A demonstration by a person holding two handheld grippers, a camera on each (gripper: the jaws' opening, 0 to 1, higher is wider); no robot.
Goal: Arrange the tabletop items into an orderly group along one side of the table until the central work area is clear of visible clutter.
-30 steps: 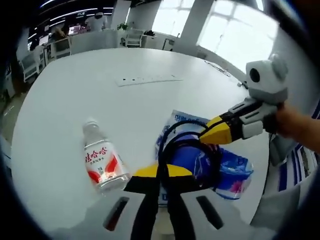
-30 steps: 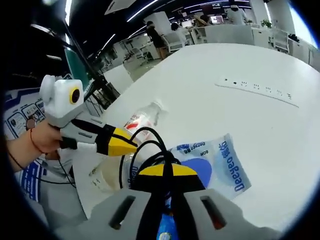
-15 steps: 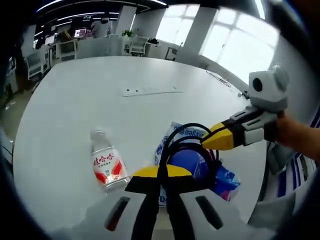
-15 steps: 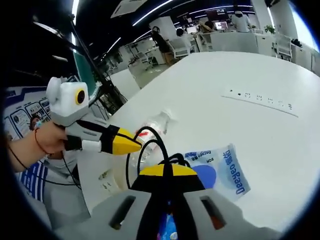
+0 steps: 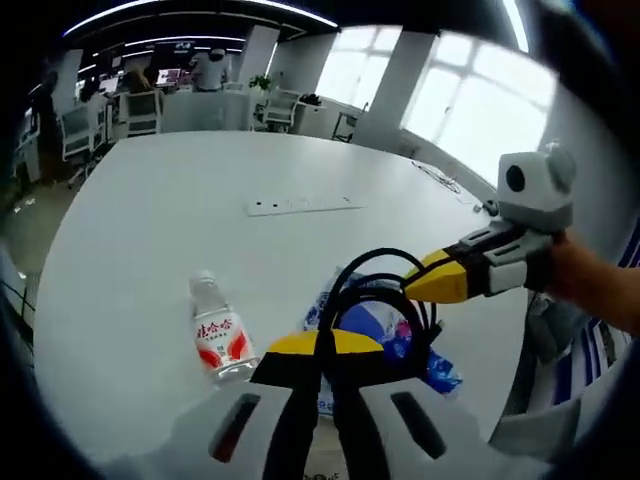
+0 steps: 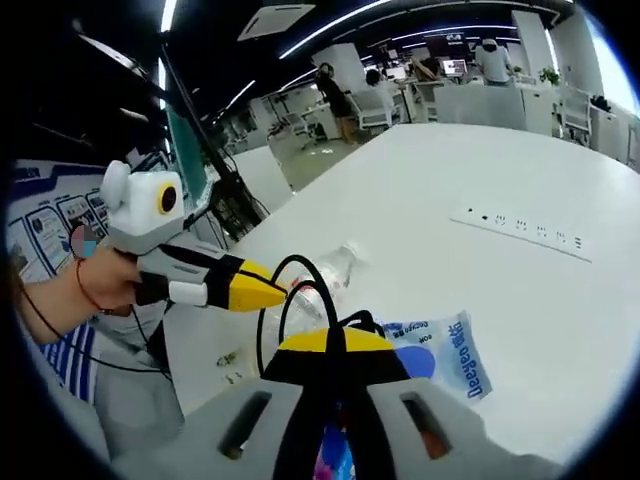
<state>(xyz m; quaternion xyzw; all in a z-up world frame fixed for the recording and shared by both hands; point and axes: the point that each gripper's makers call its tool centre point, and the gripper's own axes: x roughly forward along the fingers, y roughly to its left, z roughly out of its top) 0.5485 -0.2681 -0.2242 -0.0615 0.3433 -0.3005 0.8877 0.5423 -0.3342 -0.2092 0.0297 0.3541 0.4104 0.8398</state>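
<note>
Yellow-tipped grey left gripper (image 6: 275, 292), black jaws, red wrist cord (image 6: 82, 295), blue-striped sleeve (image 6: 55, 365)

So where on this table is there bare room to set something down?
The white table is bare between the water bottle and the power strip, and beyond the strip to the far edge. It is crowded at the near edge: bottle, blue packet, black cable and both grippers.

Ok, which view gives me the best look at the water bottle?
The left gripper view: the water bottle lies in the open on the table, cap and red label clear. In the right gripper view the bottle is partly hidden behind the black cable and the left gripper.
</note>
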